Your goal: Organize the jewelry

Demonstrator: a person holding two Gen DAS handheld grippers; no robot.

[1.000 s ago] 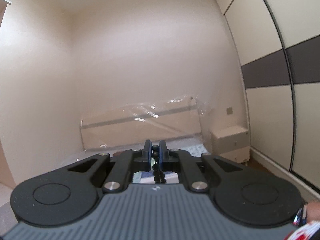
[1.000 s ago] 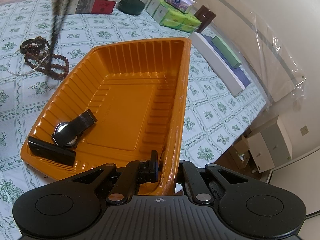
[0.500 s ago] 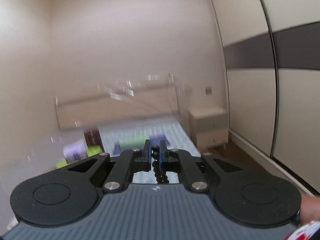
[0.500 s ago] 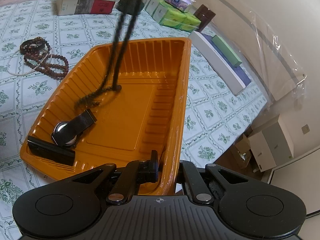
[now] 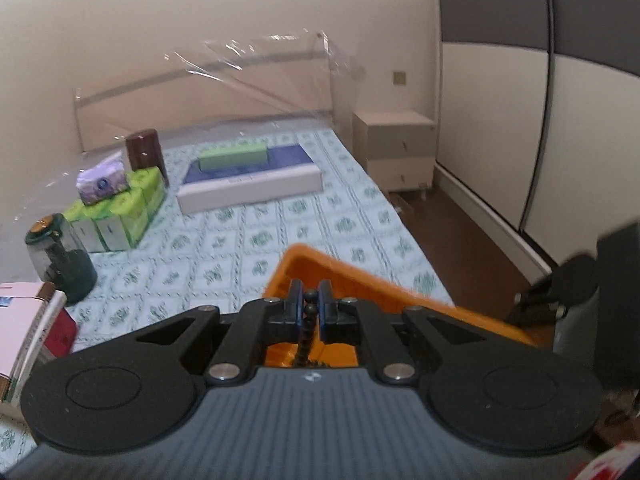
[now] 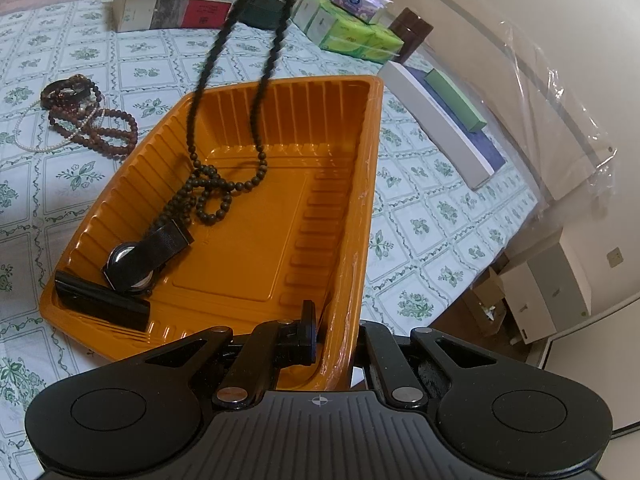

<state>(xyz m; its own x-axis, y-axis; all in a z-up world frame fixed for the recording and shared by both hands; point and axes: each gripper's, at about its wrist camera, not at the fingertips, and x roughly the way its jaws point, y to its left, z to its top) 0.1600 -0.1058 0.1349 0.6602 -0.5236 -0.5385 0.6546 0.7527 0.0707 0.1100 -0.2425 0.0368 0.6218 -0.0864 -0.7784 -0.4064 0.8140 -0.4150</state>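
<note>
An orange ribbed tray (image 6: 344, 152) lies on the patterned bedspread. My right gripper (image 6: 334, 330) is shut on its near right rim. My left gripper (image 5: 310, 307) is shut on a black bead necklace (image 5: 308, 314), which hangs from the top of the right wrist view in two strands. The lower loops of the black bead necklace (image 6: 212, 192) rest on the tray floor. A black wristwatch (image 6: 136, 258) and a black bar-shaped thing (image 6: 102, 300) lie at the tray's near left end. The orange tray (image 5: 316, 264) shows below the left fingers.
Brown bead strands and a thin pearl string (image 6: 80, 116) lie left of the tray. Stacked books (image 6: 172, 0), a dark jar (image 5: 60, 260), green tissue packs (image 6: 348, 28), a brown cup (image 5: 144, 152) and a flat white box (image 5: 248, 184) sit farther back. A nightstand (image 5: 400, 152) stands beside the bed.
My left gripper came down and tipped toward the bed, carrying the black necklace from left of the tray to over it. Its lower loops now lie on the tray floor. The right gripper kept still.
</note>
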